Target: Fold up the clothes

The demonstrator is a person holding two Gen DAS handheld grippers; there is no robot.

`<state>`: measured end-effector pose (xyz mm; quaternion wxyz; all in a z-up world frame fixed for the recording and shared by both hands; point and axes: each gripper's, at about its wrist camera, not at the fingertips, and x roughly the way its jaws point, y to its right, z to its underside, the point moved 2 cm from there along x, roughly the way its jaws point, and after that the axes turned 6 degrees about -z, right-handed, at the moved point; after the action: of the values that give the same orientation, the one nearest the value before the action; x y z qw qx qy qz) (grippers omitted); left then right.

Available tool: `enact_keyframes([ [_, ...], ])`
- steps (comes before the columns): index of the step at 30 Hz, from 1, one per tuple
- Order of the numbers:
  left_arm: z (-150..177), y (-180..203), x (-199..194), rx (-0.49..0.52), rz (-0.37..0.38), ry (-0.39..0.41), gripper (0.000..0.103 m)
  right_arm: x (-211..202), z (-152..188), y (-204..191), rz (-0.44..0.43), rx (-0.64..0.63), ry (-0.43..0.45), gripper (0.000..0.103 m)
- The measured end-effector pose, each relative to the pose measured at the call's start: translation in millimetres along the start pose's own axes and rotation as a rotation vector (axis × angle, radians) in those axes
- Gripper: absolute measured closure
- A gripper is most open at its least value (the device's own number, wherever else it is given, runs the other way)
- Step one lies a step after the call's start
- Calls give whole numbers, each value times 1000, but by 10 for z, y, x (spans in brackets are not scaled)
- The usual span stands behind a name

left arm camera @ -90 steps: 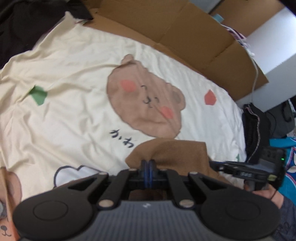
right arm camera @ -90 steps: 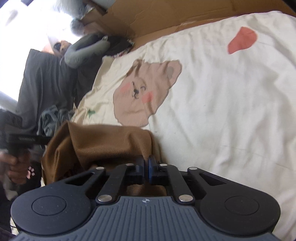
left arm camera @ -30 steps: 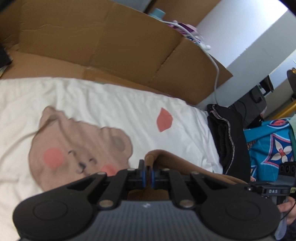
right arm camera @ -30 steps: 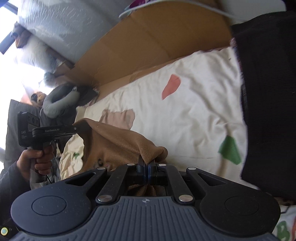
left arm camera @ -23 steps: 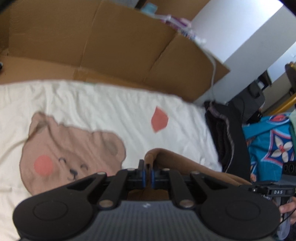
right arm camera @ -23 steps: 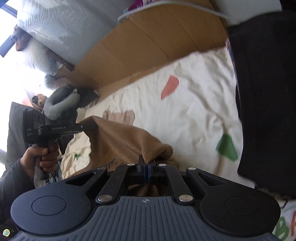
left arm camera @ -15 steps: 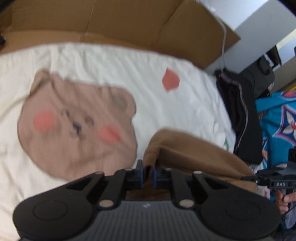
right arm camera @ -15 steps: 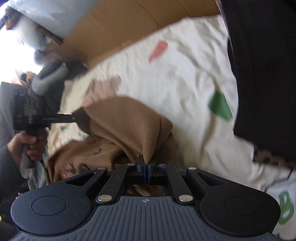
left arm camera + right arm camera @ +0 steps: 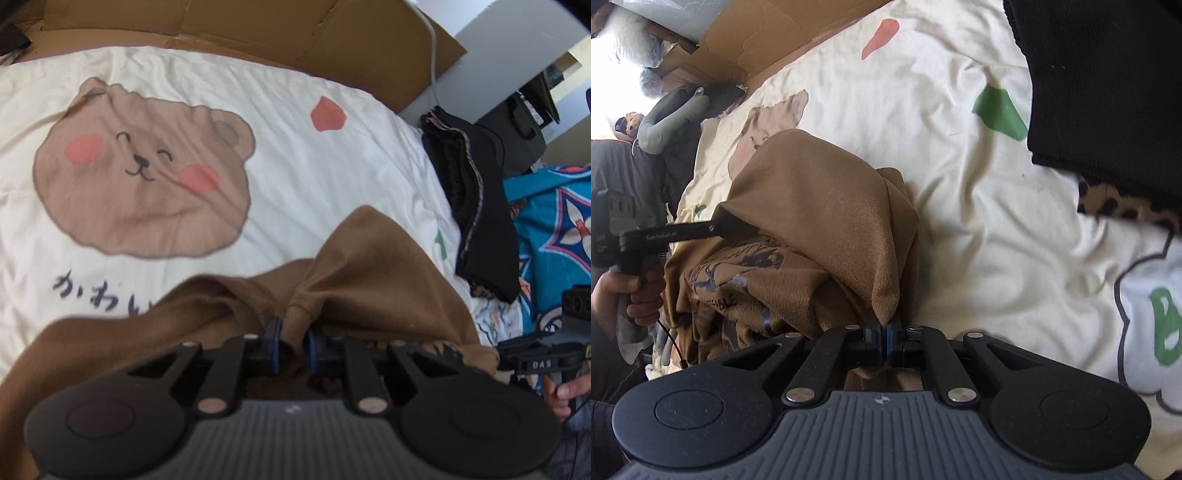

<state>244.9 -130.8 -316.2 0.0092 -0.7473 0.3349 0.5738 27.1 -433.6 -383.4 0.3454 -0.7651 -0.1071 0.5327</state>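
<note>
- The brown shirt [image 9: 369, 266] is lying in a loose heap on the cream bedsheet [image 9: 295, 166], just below and to the right of the big bear face [image 9: 144, 184] printed on it.
- Left gripper [image 9: 293, 349]: its jaws have just been opening a little, and there's a visible gap between them now. A fold of the brown cloth sits in that gap, but I can't tell if the pads are pressing on it.
- Right gripper [image 9: 882, 341]: jaws squeezed together on a pointed corner of the shirt, and the cloth drapes up and away from the pinch.
- In the right wrist view the shirt's dark printed graphic [image 9: 738, 273] shows on a lower layer, with a plain flap folded over the top of it.
- Same view shows the left gripper's tip against the far edge of the shirt, with the person's hand [image 9: 631, 295] wrapped around its handle.
- A pile of black clothes [image 9: 476, 206] sits at the right edge of the bed, apart from the brown shirt, with a bit of leopard-print cloth [image 9: 1119, 203] poking out from under it.
- Flattened cardboard [image 9: 258, 29] stands along the far side of the bed.
</note>
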Motion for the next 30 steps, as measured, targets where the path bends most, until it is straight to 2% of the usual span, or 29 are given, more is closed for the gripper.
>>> enact_keyframes([
  [2,68,20,-85,-5,13,7,87,-30,29,-13,0,-2,-7,103],
  [4,121,29,-163,-14,19,14,79,-53,47,-22,1,-5,-16,103],
  [6,125,7,-233,-39,25,32,75,-60,76,-22,2,-7,-24,103],
  [13,-136,-171,-322,-174,103,110,58,-45,132,13,8,-4,-42,103],
  [22,-229,-334,48,-254,98,53,55,-10,134,43,11,-2,-55,103],
  [28,-148,-421,302,-347,193,-8,55,16,126,51,13,1,-62,103],
  [29,-135,-433,328,-362,200,-14,58,19,124,55,11,1,-63,103],
  [30,-125,-442,342,-375,209,-16,72,16,115,53,10,0,-64,103],
])
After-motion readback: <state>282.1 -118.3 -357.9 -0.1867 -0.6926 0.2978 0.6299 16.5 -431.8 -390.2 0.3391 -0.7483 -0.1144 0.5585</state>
